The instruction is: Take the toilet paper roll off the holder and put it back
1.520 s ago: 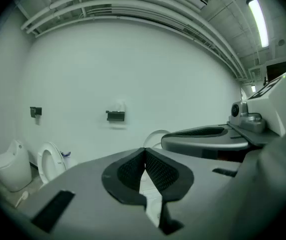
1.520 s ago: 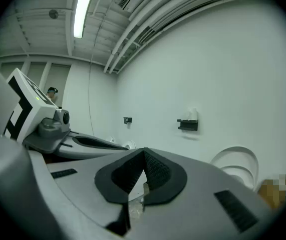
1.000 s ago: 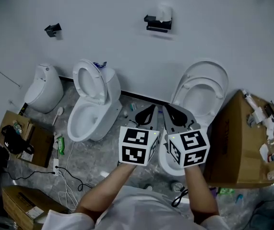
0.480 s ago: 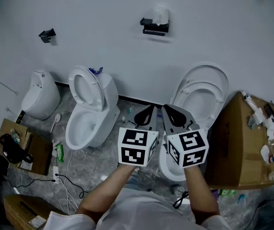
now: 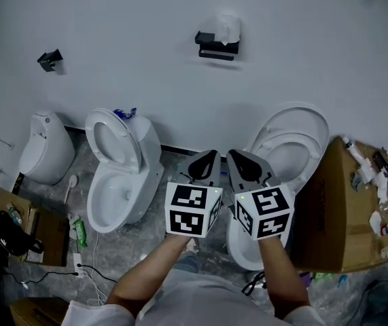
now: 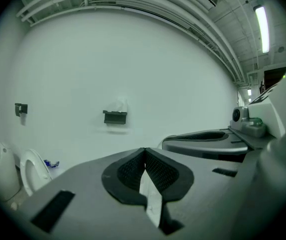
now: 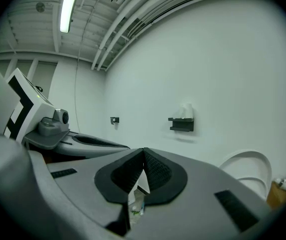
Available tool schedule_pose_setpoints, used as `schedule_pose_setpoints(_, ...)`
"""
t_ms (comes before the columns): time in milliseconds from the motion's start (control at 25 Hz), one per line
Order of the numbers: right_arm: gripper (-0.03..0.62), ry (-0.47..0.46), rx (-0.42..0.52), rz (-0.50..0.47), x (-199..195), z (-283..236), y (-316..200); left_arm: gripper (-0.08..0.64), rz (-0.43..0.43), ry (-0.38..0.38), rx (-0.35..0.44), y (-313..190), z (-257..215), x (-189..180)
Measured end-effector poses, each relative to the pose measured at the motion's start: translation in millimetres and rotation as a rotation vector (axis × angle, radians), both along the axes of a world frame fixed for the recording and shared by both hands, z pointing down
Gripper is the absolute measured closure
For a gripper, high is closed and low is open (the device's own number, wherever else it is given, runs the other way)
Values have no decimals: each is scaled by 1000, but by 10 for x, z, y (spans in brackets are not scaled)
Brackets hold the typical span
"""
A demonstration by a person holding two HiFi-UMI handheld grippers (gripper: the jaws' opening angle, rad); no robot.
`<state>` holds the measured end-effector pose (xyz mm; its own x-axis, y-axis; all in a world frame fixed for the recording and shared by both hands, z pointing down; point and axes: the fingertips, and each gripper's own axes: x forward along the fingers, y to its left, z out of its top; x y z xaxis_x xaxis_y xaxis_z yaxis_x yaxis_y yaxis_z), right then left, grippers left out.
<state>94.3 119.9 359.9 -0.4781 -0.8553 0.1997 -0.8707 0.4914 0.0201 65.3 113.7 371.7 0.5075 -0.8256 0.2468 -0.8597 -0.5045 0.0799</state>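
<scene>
Roll (image 5: 229, 27) is sitting on the wall holder (image 5: 214, 45), well apart from us; we are carrying left gripper (image 5: 205, 163) and right gripper (image 5: 243, 161) closed and empty, risking pinching only loose paper and tearing it.

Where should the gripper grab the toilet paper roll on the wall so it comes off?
Probably the white top of the toilet paper roll, which sticks up above the black holder. Come at it from the front, one jaw on each side: the holder hides its bottom, the wall its back. The right gripper is shut, so open it first.
</scene>
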Motion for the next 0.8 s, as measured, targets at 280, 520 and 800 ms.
schedule_pose_setpoints(280, 592, 7, -10, 8, -337, -27, -535, 555, 19, 1, -5, -532, -37, -300)
schedule_pose_setpoints(520, 592, 19, -11, 16, -600, -47, -911, 555, 33, 5, -6, -920, -60, -544)
schedule_pose_setpoints(800, 591, 32, -9, 31, -787, -74, -1266, 555, 46, 15, 0, -1273, -100, -735)
